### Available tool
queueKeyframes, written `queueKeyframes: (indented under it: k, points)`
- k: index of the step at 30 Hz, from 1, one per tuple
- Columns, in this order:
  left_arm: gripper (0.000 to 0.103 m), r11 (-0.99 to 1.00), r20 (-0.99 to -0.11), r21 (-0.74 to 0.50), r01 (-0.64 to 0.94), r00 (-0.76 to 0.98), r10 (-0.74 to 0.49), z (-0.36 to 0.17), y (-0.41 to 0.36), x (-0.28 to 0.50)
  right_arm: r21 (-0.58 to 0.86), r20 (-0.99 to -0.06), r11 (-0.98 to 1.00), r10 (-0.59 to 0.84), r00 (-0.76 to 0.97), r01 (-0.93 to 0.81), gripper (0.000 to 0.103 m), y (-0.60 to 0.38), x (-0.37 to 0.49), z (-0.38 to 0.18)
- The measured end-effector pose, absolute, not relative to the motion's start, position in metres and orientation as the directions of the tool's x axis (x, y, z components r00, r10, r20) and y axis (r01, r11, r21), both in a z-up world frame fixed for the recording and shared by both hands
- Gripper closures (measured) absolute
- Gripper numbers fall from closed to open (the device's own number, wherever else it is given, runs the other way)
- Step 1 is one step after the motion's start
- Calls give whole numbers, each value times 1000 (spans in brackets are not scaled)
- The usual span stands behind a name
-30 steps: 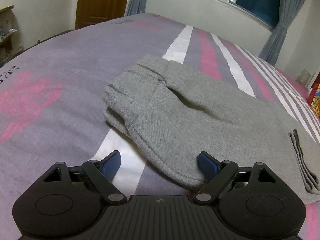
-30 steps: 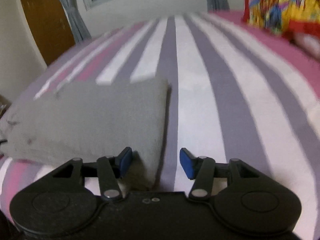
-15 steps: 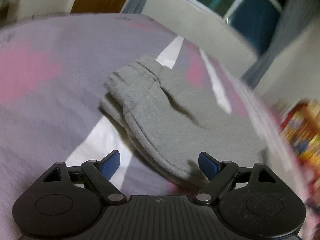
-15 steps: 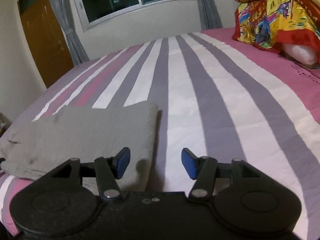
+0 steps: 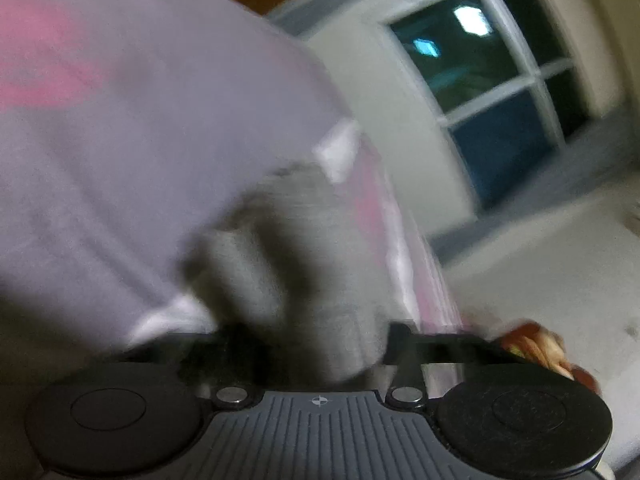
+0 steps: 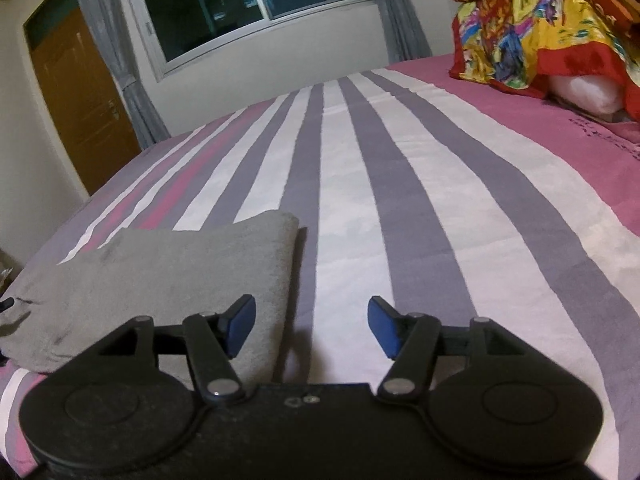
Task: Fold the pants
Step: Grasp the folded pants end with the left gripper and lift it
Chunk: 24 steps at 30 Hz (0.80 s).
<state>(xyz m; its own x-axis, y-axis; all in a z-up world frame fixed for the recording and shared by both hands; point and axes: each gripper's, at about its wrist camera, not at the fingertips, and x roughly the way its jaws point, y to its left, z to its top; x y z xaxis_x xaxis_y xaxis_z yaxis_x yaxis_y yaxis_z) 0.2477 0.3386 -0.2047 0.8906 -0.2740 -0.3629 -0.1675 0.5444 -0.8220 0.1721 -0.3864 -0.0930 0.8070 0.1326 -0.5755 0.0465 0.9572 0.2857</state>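
The grey pants (image 6: 168, 268) lie folded into a flat rectangle on the striped bed (image 6: 400, 200), at the lower left of the right wrist view. My right gripper (image 6: 312, 326) is open and empty, its left blue pad (image 6: 240, 326) over the pants' right edge. The left wrist view is badly motion-blurred and tilted: the grey pants (image 5: 304, 264) show as a smear just ahead of my left gripper (image 5: 316, 336), whose fingers are lost in the blur.
A pile of colourful bedding (image 6: 540, 36) sits at the bed's far right corner. A window (image 6: 256, 4) with grey curtains is behind the bed, and a brown door (image 6: 80, 104) stands at the left.
The left gripper has swung sharply, tilting its view toward the window and blurring it. The right gripper has drawn back a little from the folded pants and stays open.
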Motion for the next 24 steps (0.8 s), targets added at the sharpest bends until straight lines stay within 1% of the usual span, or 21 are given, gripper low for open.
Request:
queueKeyframes:
  k: [1,2,3,4,5,6,7,8,11,12,13,14,16,17,19,22,24]
  points:
    - [76,531,-280,-841,-101,922,-268,-195,336,237,287,-577,956,129,806,53,41,-387,173,-93]
    - [76,573,-230,-818,-46,939,-254,-184,331,226,289,-577,955,125,807,59,41,-389,173,-93]
    - [76,603,-241,-796,-54,942,-234,-180,328,220,295,-574,953,124,809,63,41,-390,172,-92]
    - [75,598,-297,-794,-104,926,-234,-187,330,221,304,-568,950,124,814,67,41,-393,170,-92]
    - [74,605,-391,-775,-183,891,-232,-201,334,226,314,-566,946,124,815,74,41,-395,169,-92]
    - [74,607,-446,-763,-223,861,-244,-212,337,230,327,-568,941,122,814,87,41,-398,170,-93]
    - [74,595,-431,-774,-214,868,-248,-214,339,229,337,-574,936,116,811,104,41,-401,172,-95]
    - [74,606,-438,-765,-217,865,-243,-209,337,230,344,-581,931,106,807,125,41,-404,173,-96]
    - [74,666,-490,-703,-249,849,-200,-192,324,234,377,-565,912,88,820,162,40,-413,169,-96]
    - [74,668,-490,-700,-251,850,-193,-187,322,233,387,-561,905,79,824,177,38,-416,168,-95]
    - [74,667,-483,-703,-249,855,-190,-180,319,232,386,-565,901,61,823,198,33,-419,167,-96]
    - [74,670,-475,-701,-244,861,-184,-172,317,231,374,-580,897,28,814,235,30,-421,167,-97]
    - [74,708,-458,-672,-216,873,-168,-150,302,229,368,-600,878,-28,800,306,28,-429,168,-100]
    - [74,731,-447,-655,-194,879,-167,-137,293,229,360,-603,873,-51,796,329,25,-433,169,-101]
    - [74,771,-425,-620,-144,888,-176,-110,278,228,301,-615,882,-112,780,364,22,-436,172,-102]
    - [74,835,-405,-545,-75,896,-184,-69,248,233,206,-611,890,-209,764,408,13,-432,174,-104]
    - [74,880,-397,-474,-31,900,-182,-46,222,235,157,-611,897,-240,754,413,11,-429,177,-106]
